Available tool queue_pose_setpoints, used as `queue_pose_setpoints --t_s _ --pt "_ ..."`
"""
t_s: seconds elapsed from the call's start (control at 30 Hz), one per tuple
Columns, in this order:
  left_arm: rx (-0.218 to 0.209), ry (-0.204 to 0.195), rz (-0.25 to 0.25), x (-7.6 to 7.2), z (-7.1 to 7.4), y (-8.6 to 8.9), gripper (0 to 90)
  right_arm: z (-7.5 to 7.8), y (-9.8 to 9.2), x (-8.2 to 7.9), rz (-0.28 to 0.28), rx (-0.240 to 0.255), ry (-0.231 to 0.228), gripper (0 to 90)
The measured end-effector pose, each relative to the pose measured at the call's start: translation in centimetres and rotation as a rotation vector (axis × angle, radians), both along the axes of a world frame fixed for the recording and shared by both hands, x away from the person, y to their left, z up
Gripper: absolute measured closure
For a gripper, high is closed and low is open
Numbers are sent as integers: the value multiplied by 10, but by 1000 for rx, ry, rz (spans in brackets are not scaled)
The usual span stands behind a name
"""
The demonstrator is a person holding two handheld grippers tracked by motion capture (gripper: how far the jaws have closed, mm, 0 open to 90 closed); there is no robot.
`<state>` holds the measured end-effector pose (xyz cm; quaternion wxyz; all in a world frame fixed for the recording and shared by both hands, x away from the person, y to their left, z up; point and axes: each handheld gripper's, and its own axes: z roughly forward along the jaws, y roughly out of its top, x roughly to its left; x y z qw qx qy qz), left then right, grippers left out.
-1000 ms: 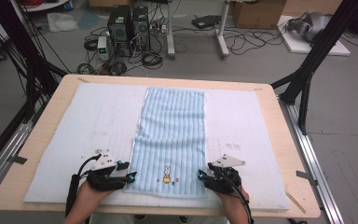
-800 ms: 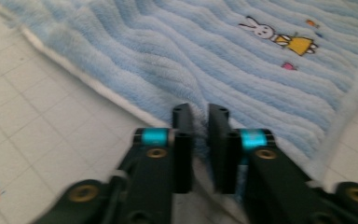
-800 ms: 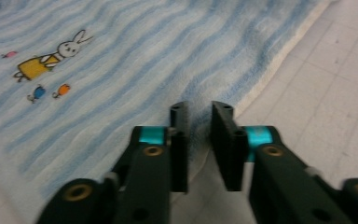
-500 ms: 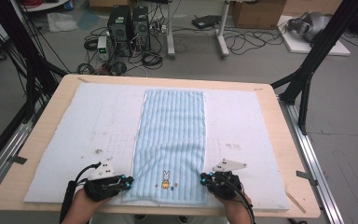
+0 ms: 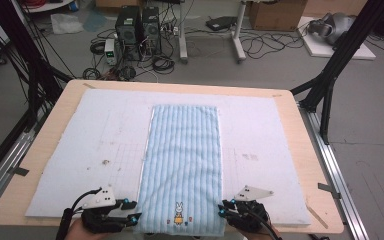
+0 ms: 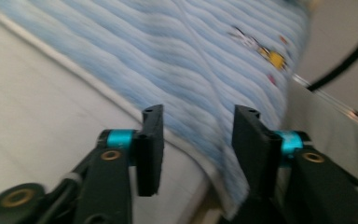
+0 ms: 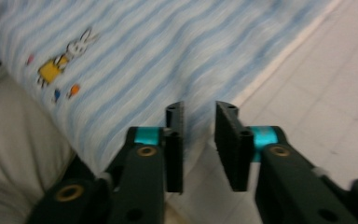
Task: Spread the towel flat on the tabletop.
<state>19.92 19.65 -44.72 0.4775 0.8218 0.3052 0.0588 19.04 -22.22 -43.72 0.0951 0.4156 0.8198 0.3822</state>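
At the worktop's (image 5: 45,130) near edge, both grippers, left (image 5: 136,216) and right (image 5: 221,210), flank a striped blue towel's (image 5: 184,160) corners, fingers parted and empty, seemingly poised to pinch them next.

The towel (image 5: 182,170) now lies drawn nearer the table's near edge. Left gripper (image 5: 132,216) and right gripper (image 5: 223,210) have moved back; their jaws now stand apart.

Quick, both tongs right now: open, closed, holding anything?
Left tongs: open, holding nothing, at the near left corner of the blue striped towel.
Right tongs: open with a narrower gap, holding nothing, at the towel's near right edge.
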Motion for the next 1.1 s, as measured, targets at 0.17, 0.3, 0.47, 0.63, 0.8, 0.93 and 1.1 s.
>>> queue_pose_setpoints --t_s 0.17,0.3,0.47,0.63,0.8,0.93,1.1 --pt "-39 -52 107 31 11 6 527 4 4 12 -38 18 -56 671" --pt "-57 -76 137 64 19 -3 562 1 25 22 47 17 -68 734" --pt "-32 -61 160 100 19 -18 580 -7 34 26 89 -46 -53 778" --pt "29 -41 183 127 11 -28 580 -2 23 14 137 -112 -38 793" --pt "178 -74 179 143 -2 -42 589 -1 18 22 144 -26 -67 631" --pt "225 -108 185 138 0 -41 743 6 8 34 62 19 -101 570" --pt "198 -109 190 132 -2 -28 820 8 -5 55 -28 47 -121 523"
